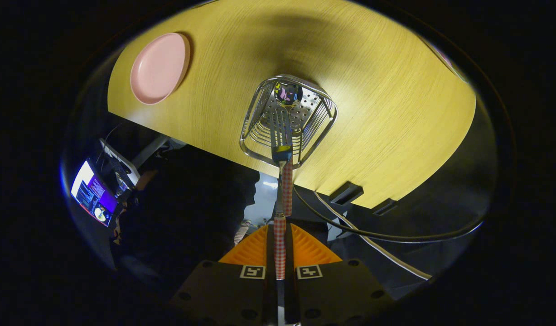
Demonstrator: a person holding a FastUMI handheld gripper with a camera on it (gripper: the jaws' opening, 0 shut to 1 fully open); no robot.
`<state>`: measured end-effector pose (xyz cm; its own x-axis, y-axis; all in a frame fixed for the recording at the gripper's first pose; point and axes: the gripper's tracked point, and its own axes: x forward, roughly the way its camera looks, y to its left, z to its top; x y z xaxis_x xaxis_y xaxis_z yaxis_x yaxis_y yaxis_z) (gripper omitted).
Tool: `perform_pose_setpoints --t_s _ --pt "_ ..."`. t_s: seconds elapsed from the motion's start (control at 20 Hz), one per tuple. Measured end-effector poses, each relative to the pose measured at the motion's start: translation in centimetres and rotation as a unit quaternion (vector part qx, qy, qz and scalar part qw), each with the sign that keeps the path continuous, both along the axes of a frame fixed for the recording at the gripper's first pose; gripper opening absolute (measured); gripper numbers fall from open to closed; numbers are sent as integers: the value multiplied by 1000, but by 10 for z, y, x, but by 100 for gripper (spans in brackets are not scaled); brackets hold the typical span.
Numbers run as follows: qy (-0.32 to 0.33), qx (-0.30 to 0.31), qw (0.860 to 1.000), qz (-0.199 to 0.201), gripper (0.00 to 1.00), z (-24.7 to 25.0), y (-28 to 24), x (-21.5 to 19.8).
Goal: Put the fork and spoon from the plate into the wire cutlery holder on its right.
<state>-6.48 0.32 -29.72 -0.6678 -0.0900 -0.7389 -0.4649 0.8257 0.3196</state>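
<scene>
The wire cutlery holder (288, 121) stands on the yellow table (386, 113), seen from above, just beyond my fingers. A spoon (287, 94) rests inside it, bowl at the bottom, with its red-checked handle leaning up toward me. The fork (280, 124) has its tines down inside the holder. Its own red-checked handle runs back between my fingers. My gripper (280, 228) is shut on that handle above the holder's near rim. The pink plate (159, 68) lies bare on the table, far off to the left of the holder.
The table's near edge runs just under the holder. Below it a black cable (386, 235) and a white cable cross the floor. A person in dark clothes (191, 208) and a lit screen (93, 194) are to the left of my fingers.
</scene>
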Motion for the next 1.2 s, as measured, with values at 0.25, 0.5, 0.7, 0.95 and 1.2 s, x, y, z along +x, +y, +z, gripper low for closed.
perform_pose_setpoints --t_s 0.25,0.5,0.7,0.95,1.2 --pt "21 -32 999 11 10 -14 13 12" --pt "26 -38 999 10 11 -28 24 24" --pt "21 -35 999 3 18 -31 30 31" --pt "-9 -6 1000 -20 53 -35 31 35" --pt "-94 72 990 -72 95 -18 38 42"
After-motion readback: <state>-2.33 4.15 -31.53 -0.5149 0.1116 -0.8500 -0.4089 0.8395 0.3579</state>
